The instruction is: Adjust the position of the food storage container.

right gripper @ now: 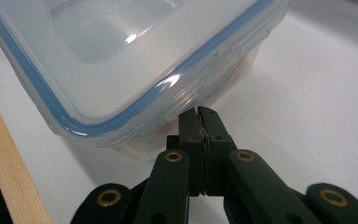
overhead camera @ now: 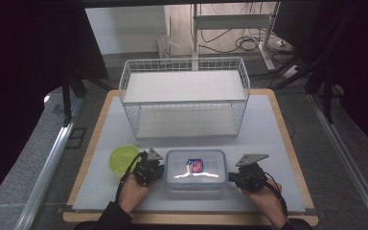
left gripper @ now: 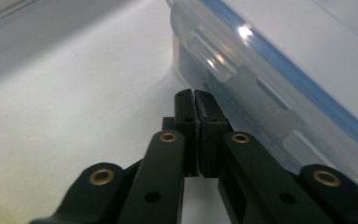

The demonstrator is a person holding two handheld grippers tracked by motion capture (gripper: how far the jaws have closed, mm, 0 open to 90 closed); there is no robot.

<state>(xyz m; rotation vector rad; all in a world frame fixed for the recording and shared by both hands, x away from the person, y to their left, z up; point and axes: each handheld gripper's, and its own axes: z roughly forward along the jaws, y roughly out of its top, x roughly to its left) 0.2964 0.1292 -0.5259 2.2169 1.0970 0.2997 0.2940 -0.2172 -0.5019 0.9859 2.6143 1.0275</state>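
Note:
A clear plastic food box (overhead camera: 196,168) with a blue-sealed lid lies on the white mat near the front edge, a red and blue item showing through its lid. My left gripper (overhead camera: 159,168) is shut, its tips low beside the box's left side, under the lid flap (left gripper: 223,70). My right gripper (overhead camera: 231,178) is shut too, its tips at the box's right side just below the lid rim (right gripper: 200,70). In both gripper views the jaws press together with nothing between them. The box (left gripper: 279,65) fills the upper right of the left gripper view.
A white wire basket rack (overhead camera: 184,96) with two shelves stands behind the box in the middle of the mat. A small green bowl (overhead camera: 122,158) sits left of my left gripper. The wooden table edge (right gripper: 9,177) runs close to the box.

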